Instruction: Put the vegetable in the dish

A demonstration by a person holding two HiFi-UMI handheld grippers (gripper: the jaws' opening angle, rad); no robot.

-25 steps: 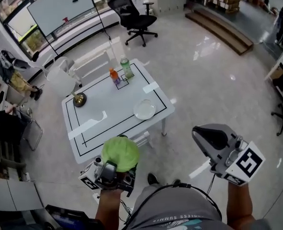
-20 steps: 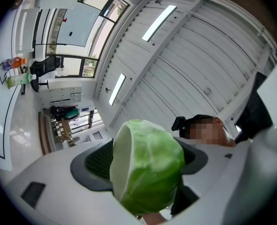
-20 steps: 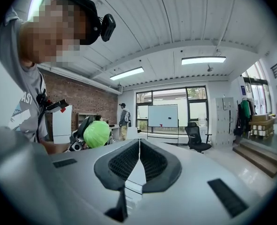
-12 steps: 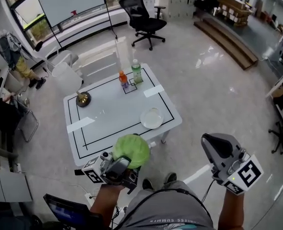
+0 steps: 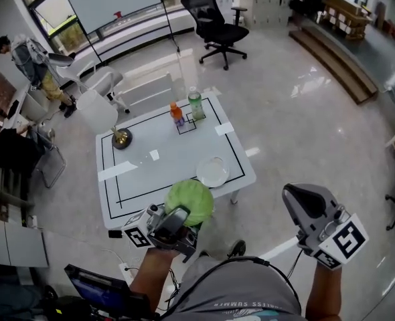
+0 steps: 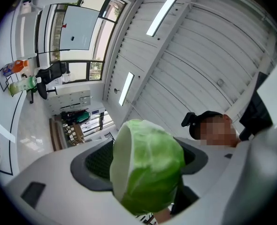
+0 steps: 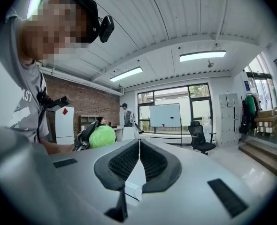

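Note:
A round green cabbage (image 5: pixel 190 201) is clamped between the wide jaws of my left gripper (image 5: pixel 184 211), just short of the white table's near edge (image 5: pixel 177 209). In the left gripper view the cabbage (image 6: pixel 150 172) fills the space between the dark pads, and my left gripper (image 6: pixel 146 162) tilts upward toward the ceiling. The dish (image 5: pixel 212 172), a white plate, lies on the table's near right part, beyond the cabbage. My right gripper (image 5: pixel 293 194) hangs to the right over the floor, jaws shut and empty. In its own view the right gripper (image 7: pixel 139 159) has its pads together, and the cabbage (image 7: pixel 102 136) shows far left.
An orange bottle (image 5: pixel 177 114) and a green bottle (image 5: pixel 196 103) stand at the table's far edge, a brass object (image 5: pixel 122 138) at its far left. A white chair (image 5: pixel 98 110) and a black office chair (image 5: pixel 219 29) stand beyond. A laptop (image 5: pixel 96 291) sits low left.
Both grippers have come closer to the table. The cabbage, still held in the left gripper, now reaches the table's near edge and sits nearer the dish. The right gripper stays shut.

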